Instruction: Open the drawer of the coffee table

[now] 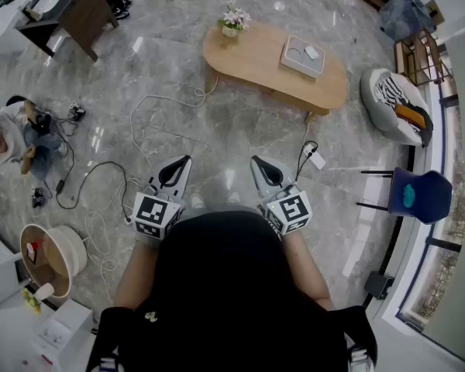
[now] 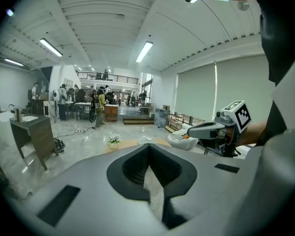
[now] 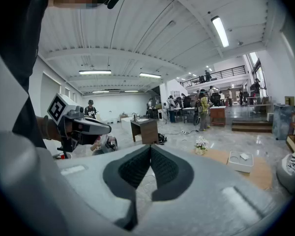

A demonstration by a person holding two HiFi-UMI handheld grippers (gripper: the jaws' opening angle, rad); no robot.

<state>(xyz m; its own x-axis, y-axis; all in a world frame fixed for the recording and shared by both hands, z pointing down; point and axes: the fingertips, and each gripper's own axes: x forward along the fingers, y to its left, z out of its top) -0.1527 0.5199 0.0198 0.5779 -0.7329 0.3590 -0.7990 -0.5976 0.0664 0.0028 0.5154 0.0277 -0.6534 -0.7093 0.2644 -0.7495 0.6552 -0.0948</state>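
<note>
The oval wooden coffee table [image 1: 256, 56] stands on the marble floor well ahead of me, with a flower pot [image 1: 234, 20] and a white tray [image 1: 304, 56] on top. No drawer shows from here. My left gripper [image 1: 184, 160] and right gripper [image 1: 256, 161] hover side by side in front of my body, far short of the table, both shut and empty. In the left gripper view the jaws [image 2: 148, 147] meet, with the table [image 2: 132, 142] small beyond them. The right gripper view shows closed jaws [image 3: 150, 148] and the table [image 3: 221, 157] off to the right.
Cables [image 1: 151, 111] and a power strip [image 1: 315, 159] lie on the floor between me and the table. A dark desk [image 1: 74, 6] stands far left, a patterned beanbag [image 1: 394, 103] and a blue chair [image 1: 415, 195] at right. A person [image 1: 12, 134] sits at left, near a round basket [image 1: 54, 254].
</note>
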